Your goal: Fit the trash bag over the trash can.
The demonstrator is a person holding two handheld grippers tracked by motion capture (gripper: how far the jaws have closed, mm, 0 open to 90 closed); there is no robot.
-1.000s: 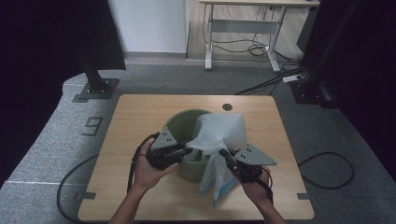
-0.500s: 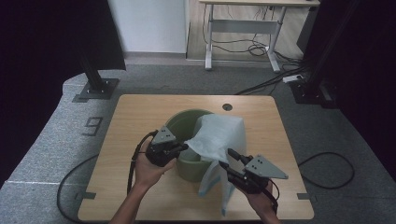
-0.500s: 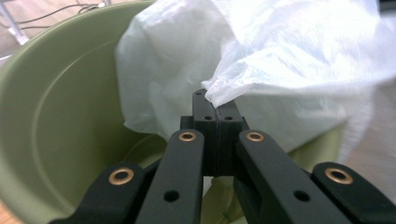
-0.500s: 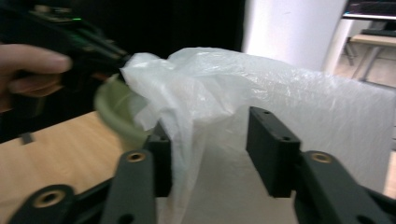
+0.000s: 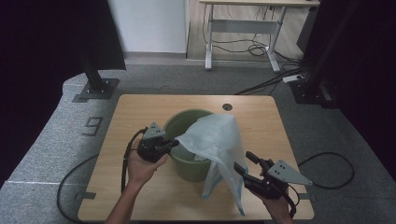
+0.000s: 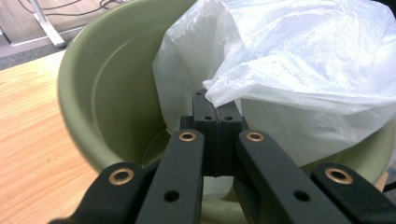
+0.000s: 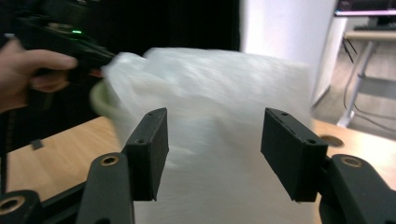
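Plastic bag (image 5: pixel 217 140): white, translucent, crumpled; draped over green bucket (image 5: pixel 187 128), edge pinched in left claw (image 5: pixel 173 143), loose end hung just beside right claw (image 5: pixel 245 165).

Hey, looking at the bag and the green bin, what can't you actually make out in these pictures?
- Inside of the green bin: in the high view the white plastic bag drapes over most of its opening.
- Bag surface: blurred in the right gripper view, so folds and edges are unclear.
- How much bag edge the left gripper pinches: its shut jaws hide it.
- Bin's base: cut off by the frame bottom and the jaws in the left gripper view.
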